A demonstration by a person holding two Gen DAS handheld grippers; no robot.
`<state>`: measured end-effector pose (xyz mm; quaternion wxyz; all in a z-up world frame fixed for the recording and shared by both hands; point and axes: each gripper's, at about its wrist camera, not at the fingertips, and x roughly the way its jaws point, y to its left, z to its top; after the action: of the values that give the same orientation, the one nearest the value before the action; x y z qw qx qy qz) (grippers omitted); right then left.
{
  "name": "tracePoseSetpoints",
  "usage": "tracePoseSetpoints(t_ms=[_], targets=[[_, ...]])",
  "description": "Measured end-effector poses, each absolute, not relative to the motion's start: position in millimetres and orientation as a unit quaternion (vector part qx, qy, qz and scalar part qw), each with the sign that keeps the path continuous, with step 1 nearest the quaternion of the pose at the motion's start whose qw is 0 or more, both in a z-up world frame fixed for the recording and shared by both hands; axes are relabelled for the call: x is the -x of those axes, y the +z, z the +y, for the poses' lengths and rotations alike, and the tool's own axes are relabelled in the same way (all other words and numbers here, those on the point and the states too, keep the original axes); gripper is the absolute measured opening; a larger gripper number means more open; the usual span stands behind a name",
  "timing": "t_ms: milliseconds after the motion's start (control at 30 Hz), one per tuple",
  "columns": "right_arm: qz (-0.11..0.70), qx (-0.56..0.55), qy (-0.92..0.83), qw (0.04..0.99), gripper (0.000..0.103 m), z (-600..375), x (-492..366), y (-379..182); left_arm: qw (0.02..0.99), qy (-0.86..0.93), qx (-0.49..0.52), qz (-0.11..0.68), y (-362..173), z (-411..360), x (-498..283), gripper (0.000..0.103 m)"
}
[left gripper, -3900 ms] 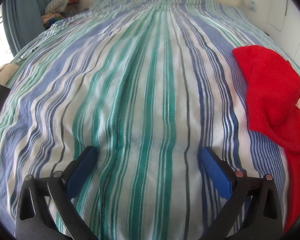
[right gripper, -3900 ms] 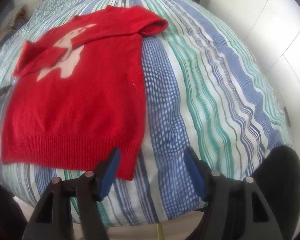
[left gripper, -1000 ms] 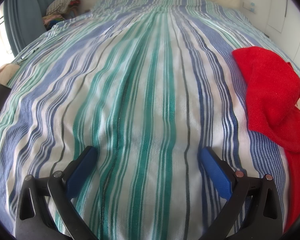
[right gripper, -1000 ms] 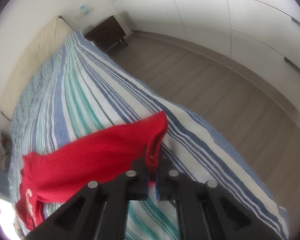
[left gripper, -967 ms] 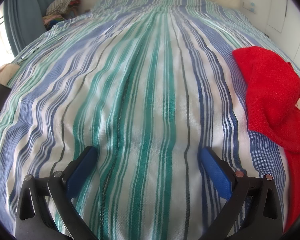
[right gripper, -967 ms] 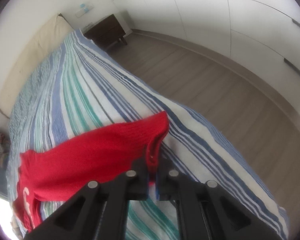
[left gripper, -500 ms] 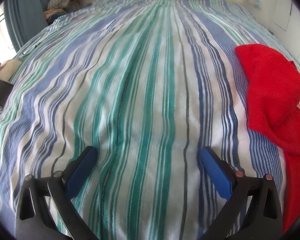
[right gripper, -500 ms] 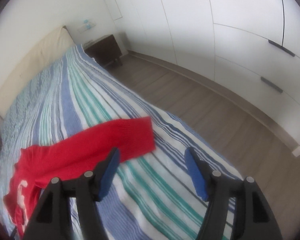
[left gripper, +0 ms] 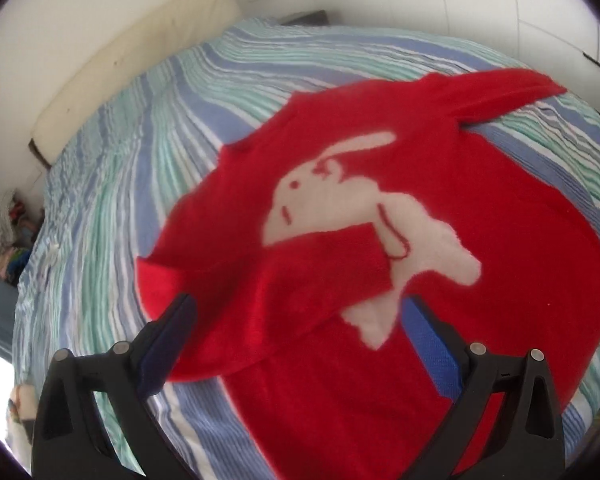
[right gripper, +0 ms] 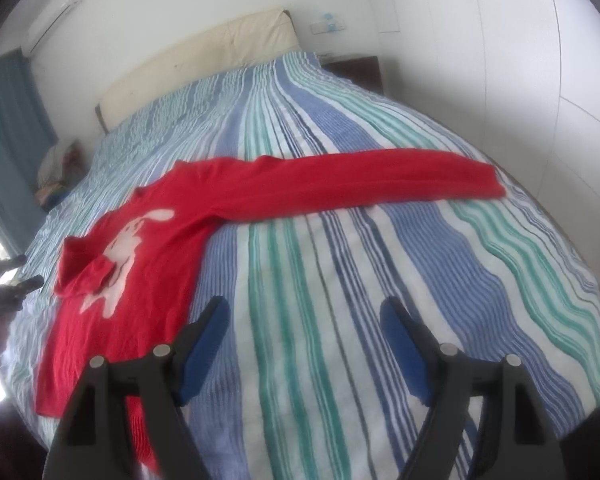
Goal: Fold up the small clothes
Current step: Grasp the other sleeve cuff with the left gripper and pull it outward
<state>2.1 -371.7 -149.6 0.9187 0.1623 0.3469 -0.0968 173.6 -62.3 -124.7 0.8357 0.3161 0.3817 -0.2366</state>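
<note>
A red sweater (left gripper: 480, 232) with a white rabbit on the front lies face up on the striped bedspread (left gripper: 148, 152). One sleeve (left gripper: 300, 276) is folded across the chest; the other sleeve (right gripper: 380, 180) lies stretched out straight to the side. My left gripper (left gripper: 296, 320) is open and empty, just above the folded sleeve. My right gripper (right gripper: 304, 320) is open and empty over bare bedspread (right gripper: 440, 260), right of the sweater (right gripper: 112, 300) and short of the stretched sleeve.
A cream headboard (right gripper: 204, 60) stands at the far end of the bed. A dark nightstand (right gripper: 356, 68) sits beside it by white wardrobe doors (right gripper: 540, 60). A pile of clothes (left gripper: 8, 240) and a blue curtain (right gripper: 8, 140) are at the bed's left side.
My right gripper let go of the sleeve, which now lies stretched out, and drew back open. My left gripper swung right from bare bedspread to over the sweater's folded sleeve.
</note>
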Motion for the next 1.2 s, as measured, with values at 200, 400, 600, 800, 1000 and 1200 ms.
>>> tracePoseSetpoints(t_ms=[200,400,600,800,1000,1200], targets=[[0.349,-0.137,-0.081,0.923,0.077,-357.5,1.1,-151.7,0.799,-0.225,-0.325,0.453,-173.1,-100.9,-204.4,0.083],[0.344,-0.138,-0.079,0.925,0.077,-356.1,-0.5,-150.2,0.815,-0.24,-0.137,0.51,-140.9,-44.0,-232.8,0.012],[0.341,-0.144,-0.084,0.925,0.077,-360.2,0.0,-151.0,0.883,-0.106,0.08,0.45,-54.1,131.4,-255.7,0.012],[0.349,-0.141,-0.079,0.923,0.077,-357.0,-7.2,-156.2,0.872,0.111,0.121,0.461,-93.3,282.5,-259.9,0.011],[0.364,-0.125,-0.077,0.92,0.077,-350.5,-11.6,-162.6,0.845,0.174,0.136,0.487,-151.9,320.7,-248.2,0.009],[0.381,-0.118,-0.077,0.914,0.077,-348.7,-16.3,-171.0,0.825,0.188,0.149,0.512,-184.3,331.0,-243.4,0.009]])
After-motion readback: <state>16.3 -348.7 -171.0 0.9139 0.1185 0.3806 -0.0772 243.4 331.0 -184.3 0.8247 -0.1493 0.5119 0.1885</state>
